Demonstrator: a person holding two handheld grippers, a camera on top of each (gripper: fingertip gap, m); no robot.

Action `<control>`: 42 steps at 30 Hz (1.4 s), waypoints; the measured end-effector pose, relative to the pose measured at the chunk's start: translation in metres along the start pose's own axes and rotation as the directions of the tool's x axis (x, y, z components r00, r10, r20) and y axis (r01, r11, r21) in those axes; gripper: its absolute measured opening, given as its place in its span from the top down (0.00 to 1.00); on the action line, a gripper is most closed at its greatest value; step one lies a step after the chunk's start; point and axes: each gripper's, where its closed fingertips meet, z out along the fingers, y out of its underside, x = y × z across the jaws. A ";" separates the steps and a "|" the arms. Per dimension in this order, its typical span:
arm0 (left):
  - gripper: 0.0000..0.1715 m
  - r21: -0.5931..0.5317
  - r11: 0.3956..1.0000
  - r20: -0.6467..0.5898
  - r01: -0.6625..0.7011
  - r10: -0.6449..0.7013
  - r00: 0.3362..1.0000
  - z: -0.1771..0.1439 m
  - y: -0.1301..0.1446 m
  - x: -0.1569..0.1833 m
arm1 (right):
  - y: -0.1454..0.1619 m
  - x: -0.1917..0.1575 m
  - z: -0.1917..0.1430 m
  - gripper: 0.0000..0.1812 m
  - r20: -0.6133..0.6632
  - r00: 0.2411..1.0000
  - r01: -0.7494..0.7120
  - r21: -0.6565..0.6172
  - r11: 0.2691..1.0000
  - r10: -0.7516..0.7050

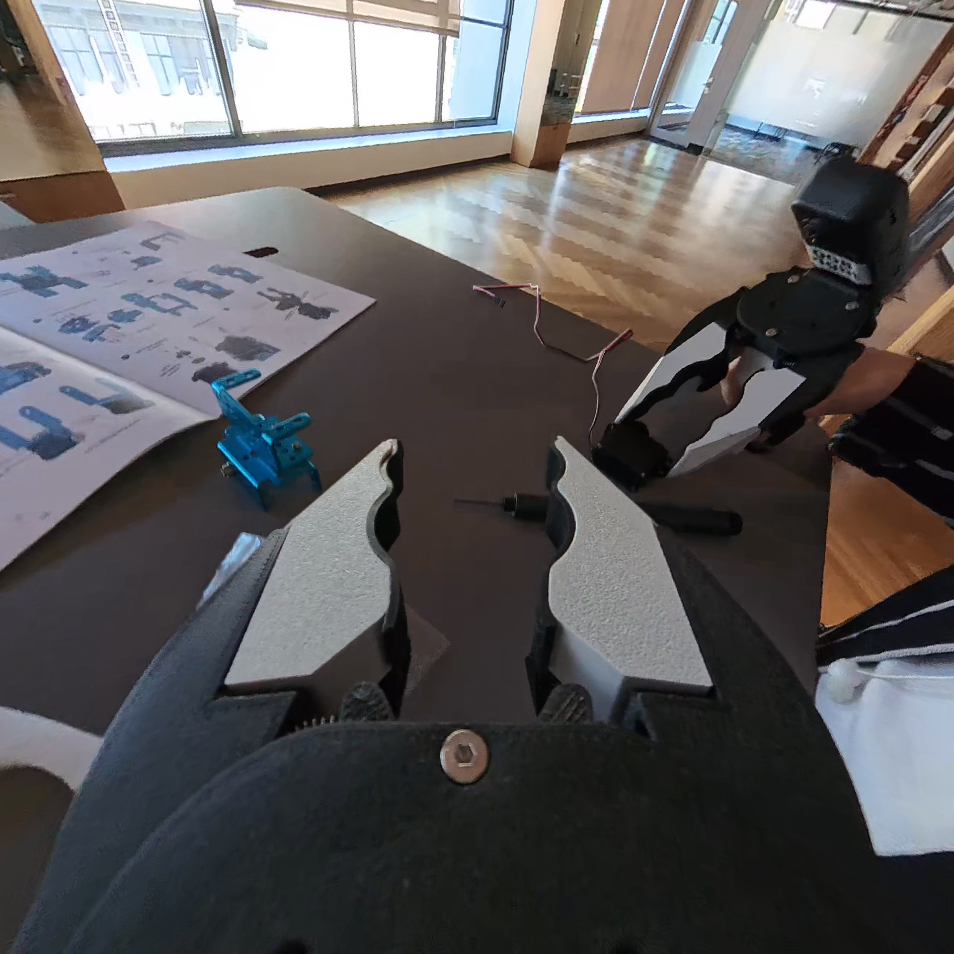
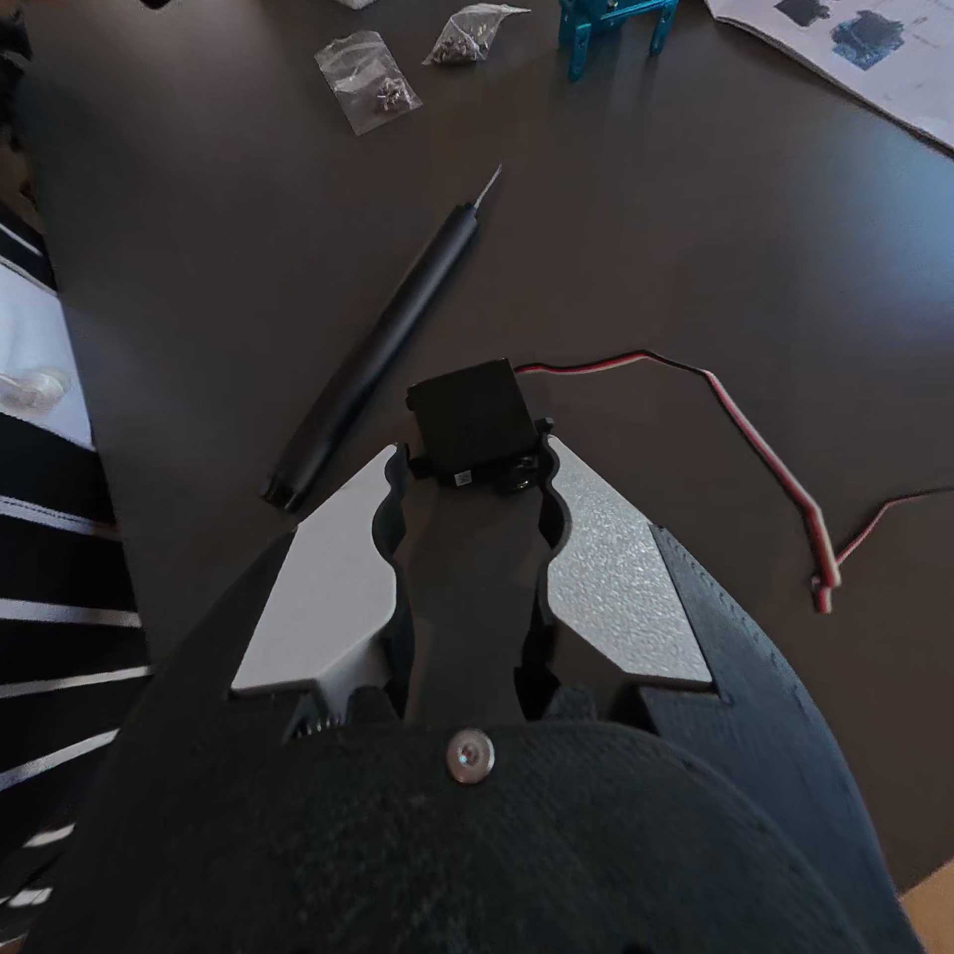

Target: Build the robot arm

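My right gripper is shut on a small black servo, with its fingertips on the servo's side tabs, low over the dark table. A red, white and black wire trails from the servo to the right. In the left wrist view the right gripper and the servo show at the right. My left gripper is open and empty above the table. A black screwdriver lies just beyond its tips, and also shows left of the servo in the right wrist view. A blue metal bracket assembly stands to the left.
An open instruction booklet lies at the left of the table. Two small clear bags of screws lie beyond the screwdriver. A person's striped clothing is at the right table edge. A wooden floor lies beyond the table. One gripper's finger ends stand about 20 cm off the other's.
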 end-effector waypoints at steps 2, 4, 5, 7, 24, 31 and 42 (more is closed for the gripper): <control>0.68 0.018 1.000 -0.016 -0.001 0.001 1.000 0.007 -0.009 -0.005 | -0.006 0.004 0.007 0.72 0.002 1.000 0.025 -0.004 1.000 -0.025; 0.68 0.030 1.000 -0.038 -0.002 0.003 0.999 0.015 -0.020 -0.010 | -0.012 0.005 0.014 0.72 0.034 0.999 0.030 0.002 1.000 -0.030; 0.68 0.042 0.999 -0.046 -0.007 0.009 0.999 0.019 -0.027 -0.014 | -0.013 0.005 0.014 0.72 0.054 0.998 0.023 0.003 1.000 -0.023; 0.68 0.074 0.997 -0.046 -0.035 0.038 0.998 0.023 -0.043 -0.022 | -0.017 0.005 0.005 0.70 0.104 0.995 -0.008 0.041 0.999 0.004; 0.67 0.361 0.932 0.181 0.020 -0.091 0.979 -0.030 -0.081 -0.128 | -0.118 0.147 -0.055 0.84 -0.163 0.952 -0.061 0.726 0.685 0.258; 0.76 0.361 0.927 0.606 -0.104 -0.149 0.781 -0.170 -0.113 -0.187 | -0.111 0.157 -0.057 0.91 -0.289 0.923 0.034 0.719 0.695 0.254; 0.71 -0.667 0.740 0.283 0.092 0.137 0.949 -0.148 0.086 -0.212 | -0.105 0.161 -0.039 0.88 -0.204 0.941 -0.058 0.689 0.723 0.271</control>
